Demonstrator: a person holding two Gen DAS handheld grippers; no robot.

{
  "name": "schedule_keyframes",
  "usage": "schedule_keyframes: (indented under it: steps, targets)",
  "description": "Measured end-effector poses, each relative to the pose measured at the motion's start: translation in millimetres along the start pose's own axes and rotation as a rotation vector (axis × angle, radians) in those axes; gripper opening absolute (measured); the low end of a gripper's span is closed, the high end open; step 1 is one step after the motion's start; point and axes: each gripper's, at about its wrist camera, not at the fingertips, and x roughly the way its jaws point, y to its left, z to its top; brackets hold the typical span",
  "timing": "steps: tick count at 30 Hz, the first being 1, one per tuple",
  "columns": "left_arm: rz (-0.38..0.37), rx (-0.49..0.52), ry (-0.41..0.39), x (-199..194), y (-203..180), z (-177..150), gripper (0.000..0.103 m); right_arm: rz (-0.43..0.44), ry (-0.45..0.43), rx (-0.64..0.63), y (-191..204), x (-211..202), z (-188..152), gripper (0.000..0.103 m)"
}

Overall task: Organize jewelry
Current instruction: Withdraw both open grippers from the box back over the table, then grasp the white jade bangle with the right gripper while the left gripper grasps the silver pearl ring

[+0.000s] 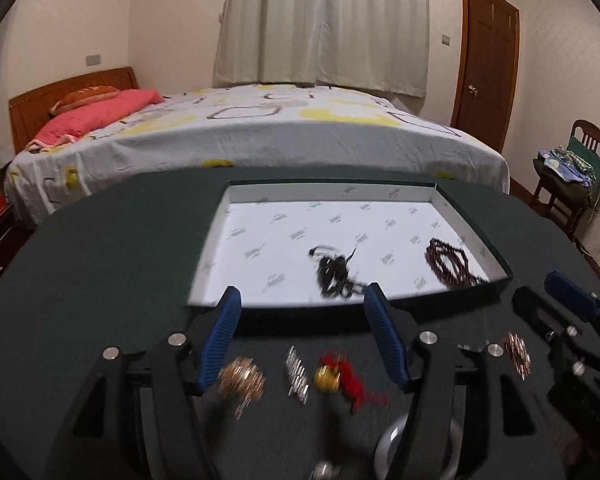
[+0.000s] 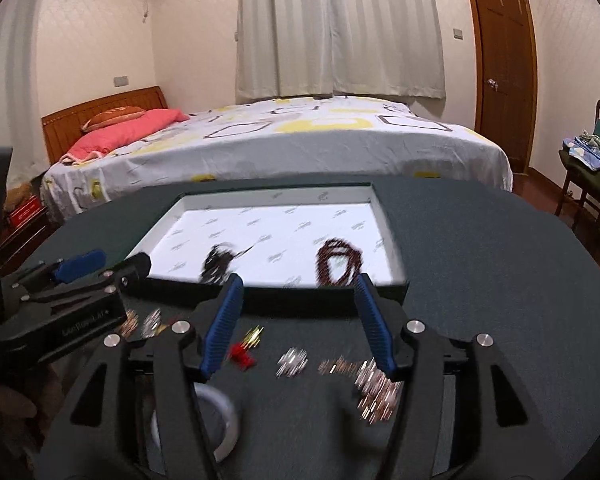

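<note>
On the dark green worktop (image 1: 100, 264) we hold both tools low over a row of loose jewelry, with the shallow white-lined box (image 1: 440, 194) lying just beyond it. Our left tool (image 1: 302, 300) has its blue fingers spread wide and grips nothing; between and just below them lie a gold clustered piece (image 1: 242, 380), a small silver piece (image 1: 298, 374) and a gold bead with a red tassel (image 1: 340, 378). Our right tool (image 2: 298, 286) is likewise wide open and empty, and a silver sparkly piece (image 2: 292, 362) and a rose-gold chain piece (image 2: 374, 394) lie near its right finger. Two pieces already rest inside the box: a black tangle of cord (image 1: 334, 270) near the front wall and a dark red bead strand (image 1: 450, 262) toward the right side. Blur hides the fine shape of the loose pieces, so we cannot tell their exact outlines. We judge the sorting partly done, with several pieces still outside the box. The relation that matters for the next pick is that each loose piece lies on our side of the box's front wall, closer to us than the fingertips, so either tool would have to draw back and tip down before closing. The row runs left to right across both tools; the tassel bead and gold cluster sit nearer our left tool, the rose-gold chain nearer our right.
</note>
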Motion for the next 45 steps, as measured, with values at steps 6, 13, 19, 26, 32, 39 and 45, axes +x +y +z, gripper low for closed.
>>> schedule_keyframes:
  steps: [6, 13, 19, 26, 32, 39, 45]
  targets:
    - [0.061, 0.006, -0.019, -29, 9, -28, 0.063, 0.041, 0.035, -0.044, 25, -12, -32, 0.057]
    - [0.132, -0.017, 0.019, -38, 24, -60, 0.063, 0.063, 0.057, -0.043, 38, -12, -49, 0.067]
    - [0.183, -0.055, 0.035, -38, 40, -75, 0.063, 0.058, 0.076, -0.073, 54, -10, -60, 0.077]
    - [0.191, -0.088, 0.086, -30, 47, -87, 0.063, 0.025, 0.143, -0.112, 67, 0, -64, 0.080]
    - [0.195, -0.103, 0.079, -32, 49, -87, 0.063, 0.020, 0.196, -0.133, 72, 7, -68, 0.080]
    - [0.179, -0.087, 0.080, -32, 44, -87, 0.063, 0.039, 0.291, -0.111, 68, 19, -74, 0.078]
    - [0.159, -0.072, 0.078, -33, 38, -88, 0.063, 0.079, 0.297, -0.086, 61, 15, -76, 0.069]
